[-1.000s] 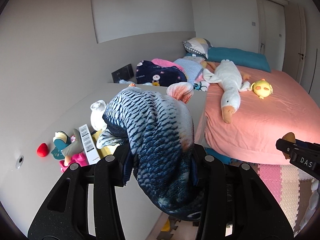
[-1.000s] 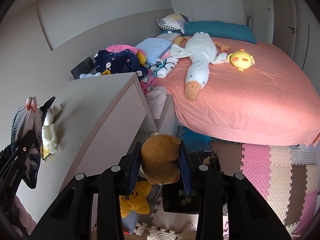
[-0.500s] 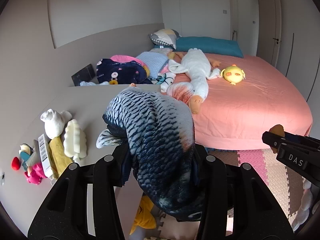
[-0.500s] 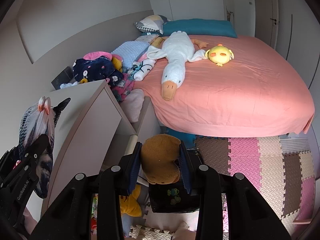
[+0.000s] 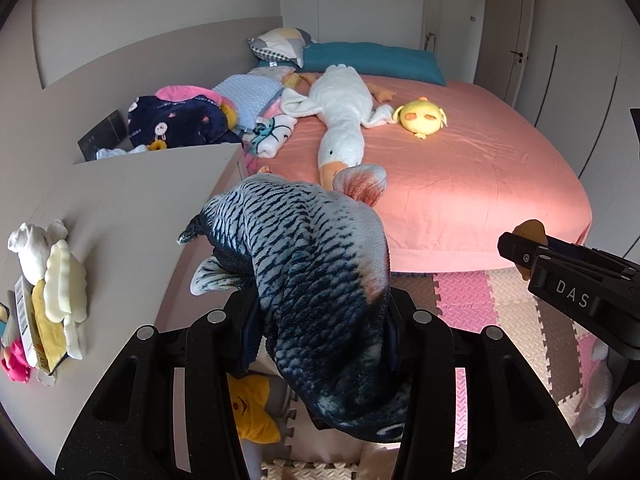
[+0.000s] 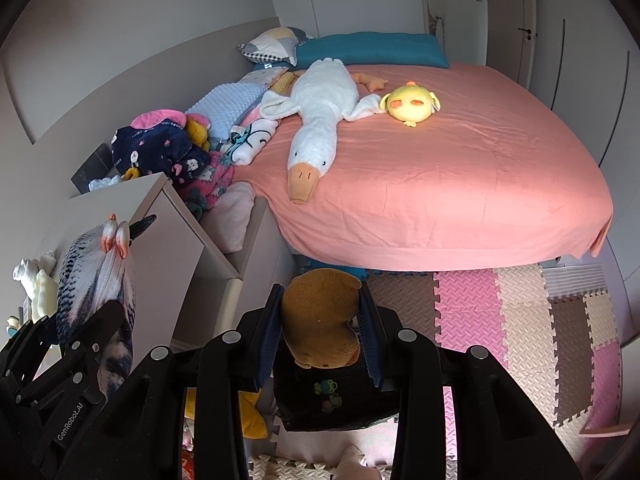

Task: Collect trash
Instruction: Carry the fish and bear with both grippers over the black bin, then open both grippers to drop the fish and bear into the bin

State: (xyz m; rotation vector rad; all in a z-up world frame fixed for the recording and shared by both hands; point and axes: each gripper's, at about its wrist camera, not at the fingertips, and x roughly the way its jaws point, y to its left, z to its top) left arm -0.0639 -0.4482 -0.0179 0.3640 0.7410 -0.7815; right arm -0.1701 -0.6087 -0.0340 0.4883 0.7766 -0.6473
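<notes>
A blue-and-white scaled fish plush (image 5: 312, 264) with an orange tail hangs head-down between the fingers of my left gripper (image 5: 320, 320), which is shut on it. In the right wrist view the same fish plush (image 6: 96, 264) and left gripper (image 6: 92, 332) show at the left edge. My right gripper (image 6: 322, 320) is shut on a brown plush toy (image 6: 320, 312). Below it stands a black box (image 6: 332, 400) with a frog picture. The right gripper (image 5: 516, 248) enters the left wrist view from the right, and the brown plush (image 5: 530, 228) peeks above its tip.
A pale cabinet top (image 5: 120, 208) on the left carries small toys (image 5: 52, 280). A pink bed (image 6: 460, 184) holds a white goose plush (image 6: 316, 120) and a yellow chick (image 6: 410, 104). Foam mats (image 6: 520, 320) cover the floor. A yellow star plush (image 5: 250, 408) lies below.
Both grippers have shifted away from the cabinet toward the bed and floor while keeping their plush toys. The cabinet's small toys slid to the left edge of the left wrist view.
</notes>
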